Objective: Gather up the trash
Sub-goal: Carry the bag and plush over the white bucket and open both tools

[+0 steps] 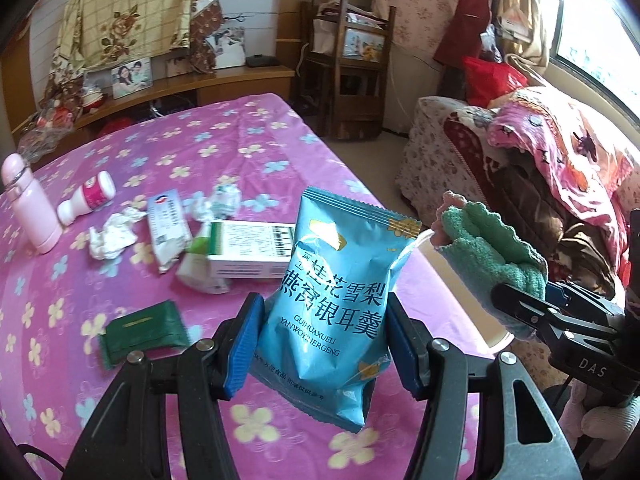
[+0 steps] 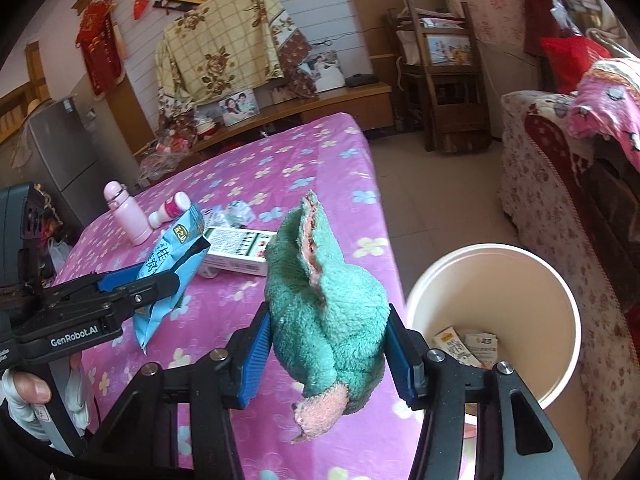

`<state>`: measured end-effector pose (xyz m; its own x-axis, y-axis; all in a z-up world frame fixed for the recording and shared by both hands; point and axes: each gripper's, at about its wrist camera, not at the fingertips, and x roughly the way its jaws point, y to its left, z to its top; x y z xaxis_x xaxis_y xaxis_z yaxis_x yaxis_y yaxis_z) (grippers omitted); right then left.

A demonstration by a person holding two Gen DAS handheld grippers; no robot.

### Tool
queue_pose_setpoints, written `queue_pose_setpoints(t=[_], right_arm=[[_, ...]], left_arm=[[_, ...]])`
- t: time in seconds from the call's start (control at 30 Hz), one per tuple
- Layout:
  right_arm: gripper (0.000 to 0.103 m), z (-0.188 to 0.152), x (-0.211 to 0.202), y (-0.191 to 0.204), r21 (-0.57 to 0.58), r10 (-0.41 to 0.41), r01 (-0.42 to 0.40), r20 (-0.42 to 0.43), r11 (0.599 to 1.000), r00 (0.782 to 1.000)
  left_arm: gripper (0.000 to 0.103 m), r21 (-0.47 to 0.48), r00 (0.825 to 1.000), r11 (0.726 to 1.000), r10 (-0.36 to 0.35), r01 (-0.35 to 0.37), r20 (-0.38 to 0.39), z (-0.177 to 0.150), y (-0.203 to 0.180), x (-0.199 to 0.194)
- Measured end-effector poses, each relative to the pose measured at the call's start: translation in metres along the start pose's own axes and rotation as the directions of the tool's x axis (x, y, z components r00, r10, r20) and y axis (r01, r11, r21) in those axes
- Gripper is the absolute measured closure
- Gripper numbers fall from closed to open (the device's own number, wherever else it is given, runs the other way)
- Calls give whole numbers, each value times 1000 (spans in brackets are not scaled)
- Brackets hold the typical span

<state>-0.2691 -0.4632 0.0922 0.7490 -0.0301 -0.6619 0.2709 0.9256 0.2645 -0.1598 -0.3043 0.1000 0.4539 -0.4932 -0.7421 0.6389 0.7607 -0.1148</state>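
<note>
My left gripper (image 1: pixel 320 340) is shut on a blue snack packet (image 1: pixel 336 304) with Chinese print, held above the pink flowered tablecloth (image 1: pixel 168 152). The same packet (image 2: pixel 168 268) shows at the left of the right wrist view. My right gripper (image 2: pixel 326 344) is shut on a bunched green and pink cloth (image 2: pixel 328 304), which appears at the right of the left wrist view as the cloth (image 1: pixel 492 248). A white bin (image 2: pixel 496 320) stands on the floor beside the table, with paper wrappers inside. On the table lie crumpled tissues (image 1: pixel 114 236), a white box (image 1: pixel 252 248) and a green packet (image 1: pixel 144 332).
A pink flask (image 1: pixel 28 204) stands and a small white and pink bottle (image 1: pixel 88 196) lies at the table's left. A flat white packet (image 1: pixel 168 228) lies by the tissues. A sofa with blankets (image 1: pixel 560 168) is to the right, wooden chairs (image 1: pixel 348 64) behind. A gloved hand (image 2: pixel 28 400) holds the left gripper.
</note>
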Motion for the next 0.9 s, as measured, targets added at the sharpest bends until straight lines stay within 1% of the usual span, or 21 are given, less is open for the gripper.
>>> queue_pose_setpoints(t=[0.17,0.5,0.9], right_arm=[[47,-1,-4,-18,21,-31,31,0,999,1000],[47,-1,-6,-55,68,-81,81,-3,994,997],[47,-5,-7,-95,107,-192,193,-24,975,981]], left_arm=[[42,19,1000,999,-27,27,-4,5,-21,8],[42,59,998,997,-56,57,-23,13,-57,27],[42,82,991,990,-110,116,-79,20,-101,61]])
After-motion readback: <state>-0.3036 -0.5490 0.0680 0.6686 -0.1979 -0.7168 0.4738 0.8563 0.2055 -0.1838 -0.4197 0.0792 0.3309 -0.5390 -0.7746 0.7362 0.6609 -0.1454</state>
